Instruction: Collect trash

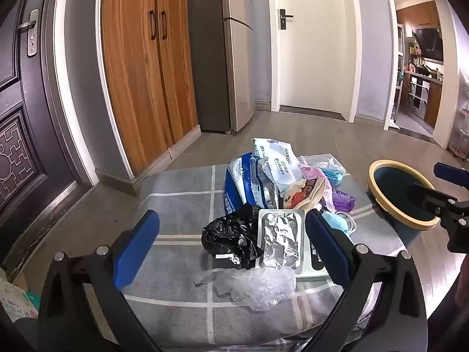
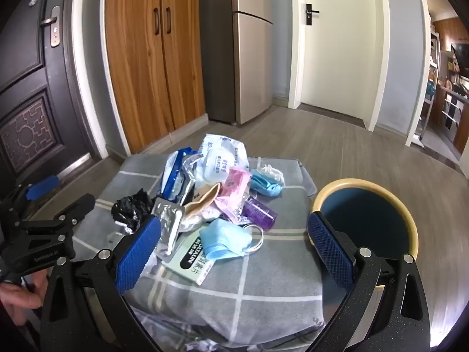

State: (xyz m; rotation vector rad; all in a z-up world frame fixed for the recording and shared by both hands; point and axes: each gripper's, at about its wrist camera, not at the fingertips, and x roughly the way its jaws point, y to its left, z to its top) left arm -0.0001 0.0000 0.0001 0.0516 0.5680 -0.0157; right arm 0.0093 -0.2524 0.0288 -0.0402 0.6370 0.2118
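Both my grippers, left [image 1: 233, 246] and right [image 2: 234, 249], have fingers spread wide, empty. I should pinch the mask [image 2: 224, 242] beside the bin [image 2: 407, 220] first.

green box [image 2: 190, 259] half under mask [image 2: 224, 242], kitchen shelves [image 1: 422, 67] too small

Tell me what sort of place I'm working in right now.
Most likely a home entryway or hall: a dark panelled front door, a wooden two-door cabinet beside a steel fridge, and a kitchen through the doorway at right.
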